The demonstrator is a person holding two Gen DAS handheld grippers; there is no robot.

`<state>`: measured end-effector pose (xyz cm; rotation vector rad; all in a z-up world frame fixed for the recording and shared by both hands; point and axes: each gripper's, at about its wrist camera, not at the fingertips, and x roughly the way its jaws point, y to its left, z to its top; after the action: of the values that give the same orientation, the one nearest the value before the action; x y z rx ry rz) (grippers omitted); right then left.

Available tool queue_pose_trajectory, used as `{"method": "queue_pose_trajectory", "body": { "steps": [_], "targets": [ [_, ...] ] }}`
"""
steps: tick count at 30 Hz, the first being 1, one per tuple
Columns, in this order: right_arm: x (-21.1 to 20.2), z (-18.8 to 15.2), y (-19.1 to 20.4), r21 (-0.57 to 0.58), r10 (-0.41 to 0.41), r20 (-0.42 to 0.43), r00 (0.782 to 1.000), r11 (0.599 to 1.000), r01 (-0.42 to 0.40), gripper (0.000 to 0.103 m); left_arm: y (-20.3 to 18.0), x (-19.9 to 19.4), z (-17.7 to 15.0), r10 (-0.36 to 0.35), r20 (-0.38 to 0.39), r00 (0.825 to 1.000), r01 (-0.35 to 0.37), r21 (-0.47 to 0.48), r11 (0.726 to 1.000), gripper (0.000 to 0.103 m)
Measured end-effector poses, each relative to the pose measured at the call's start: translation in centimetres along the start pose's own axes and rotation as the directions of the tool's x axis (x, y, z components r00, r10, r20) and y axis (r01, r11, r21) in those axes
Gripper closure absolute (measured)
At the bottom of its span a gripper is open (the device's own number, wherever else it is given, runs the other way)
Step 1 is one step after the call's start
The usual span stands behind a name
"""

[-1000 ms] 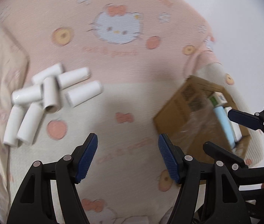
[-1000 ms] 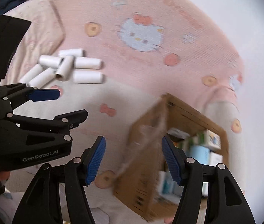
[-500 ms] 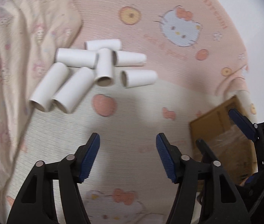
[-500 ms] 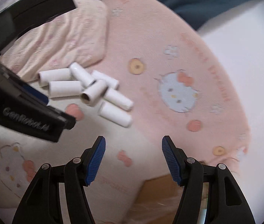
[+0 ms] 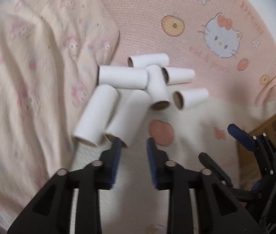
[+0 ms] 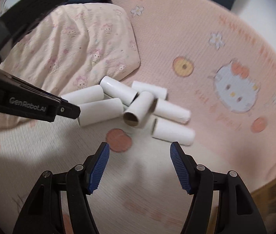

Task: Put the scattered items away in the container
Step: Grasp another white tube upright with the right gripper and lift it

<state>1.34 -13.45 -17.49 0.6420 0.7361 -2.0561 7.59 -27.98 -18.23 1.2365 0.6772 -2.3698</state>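
The left gripper (image 5: 133, 146) is closing with nothing between its jaws yet: its left pad sits at the open end of the nearest tube (image 5: 127, 117), which lies at about twelve o'clock from the tips, just beside a second tube (image 5: 97, 115) at eleven o'clock. The right gripper (image 6: 140, 152) stands wide and is opening a touch, also empty, with a short tube (image 6: 172, 133) at one o'clock and an end-on tube (image 6: 138, 111) at twelve, resting across its neighbours. All seven cardboard tubes (image 5: 147, 89) lie in one loose heap on the pink blanket (image 5: 225, 74), against the edge of a pillow (image 5: 30, 68) at nine o'clock. The cardboard box (image 5: 274, 130) they belong in sits well apart, at about three o'clock in the left view, partly hidden by the right gripper. The risk, I judge, is that the left jaws narrow before they straddle the tube, so the pad pushes it away or rolls it into the pile. Hollow card can also crush under a hard squeeze, and the crossed tube may tumble once a neighbour is lifted. With both tools converging on one heap, they could knock each other.
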Motion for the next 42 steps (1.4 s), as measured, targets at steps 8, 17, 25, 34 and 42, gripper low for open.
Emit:
{"method": "queue_pose_trajectory", "body": {
  "steps": [8, 17, 25, 34, 42],
  "targets": [
    [3.1, 0.2, -2.0, 0.275, 0.160, 0.022, 0.987, 0.948, -0.160, 0.040, 1.4, 3.4, 2.8, -0.084, -0.086, 0.993, 0.083, -0.017, 0.996, 0.046],
    [6.1, -0.9, -3.2, 0.386, 0.240, -0.083, 0.967, 0.902, -0.191, 0.040, 2.7, 7.1, 3.0, -0.170, -0.195, 0.966, 0.143, -0.146, 0.979, 0.048],
    [6.1, -1.1, -2.4, 0.359, 0.300, -0.076, 0.951, 0.898, -0.255, 0.040, 2.2, 7.8, 1.3, -0.237, -0.175, 0.956, 0.185, -0.267, 0.946, 0.058],
    [5.9, -1.3, -2.3, 0.378, 0.355, -0.048, 0.933, 0.872, -0.312, 0.040, 0.4, 7.8, -0.7, -0.328, -0.188, 0.926, 0.262, -0.304, 0.916, 0.058],
    [6.8, -2.4, -2.6, 0.434, 0.415, -0.085, 0.906, 0.834, -0.341, 0.059, -0.6, 7.9, -2.4, -0.367, -0.182, 0.912, 0.291, -0.343, 0.893, 0.058]
  ]
}}
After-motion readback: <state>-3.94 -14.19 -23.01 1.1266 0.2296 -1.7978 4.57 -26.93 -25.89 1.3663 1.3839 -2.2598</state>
